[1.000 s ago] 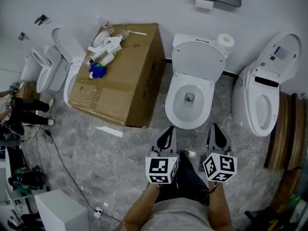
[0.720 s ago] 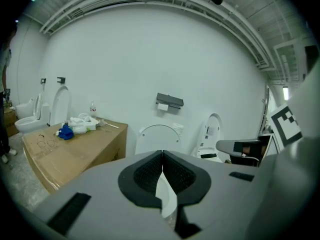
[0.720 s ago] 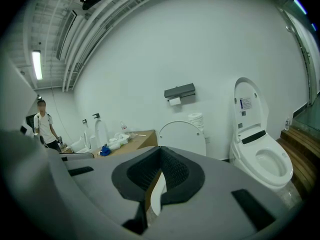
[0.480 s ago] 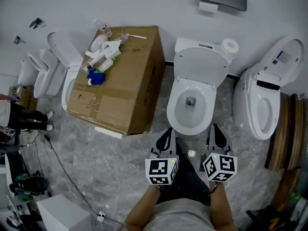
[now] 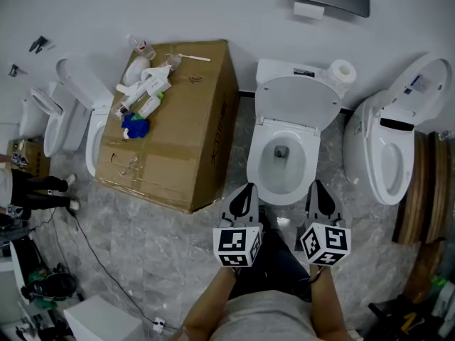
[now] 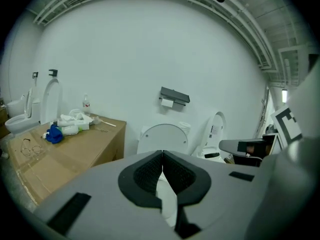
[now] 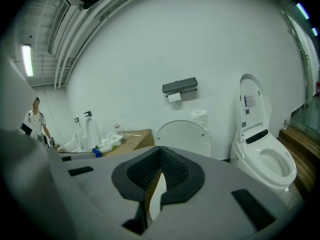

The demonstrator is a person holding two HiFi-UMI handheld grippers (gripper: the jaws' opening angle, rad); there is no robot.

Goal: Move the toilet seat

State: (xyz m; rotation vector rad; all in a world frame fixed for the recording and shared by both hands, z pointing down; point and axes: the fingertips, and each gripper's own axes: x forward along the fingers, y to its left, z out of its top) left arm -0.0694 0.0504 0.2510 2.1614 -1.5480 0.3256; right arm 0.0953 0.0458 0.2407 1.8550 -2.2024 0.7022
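Left gripper (image 5: 245,192) and right gripper (image 5: 318,190), both pinched shut on nothing, have drawn up to the front rim of the middle toilet (image 5: 258,168), whose toilet seat (image 5: 296,102) stands raised at its back, untouched: approach nearly done, grasp still ahead.
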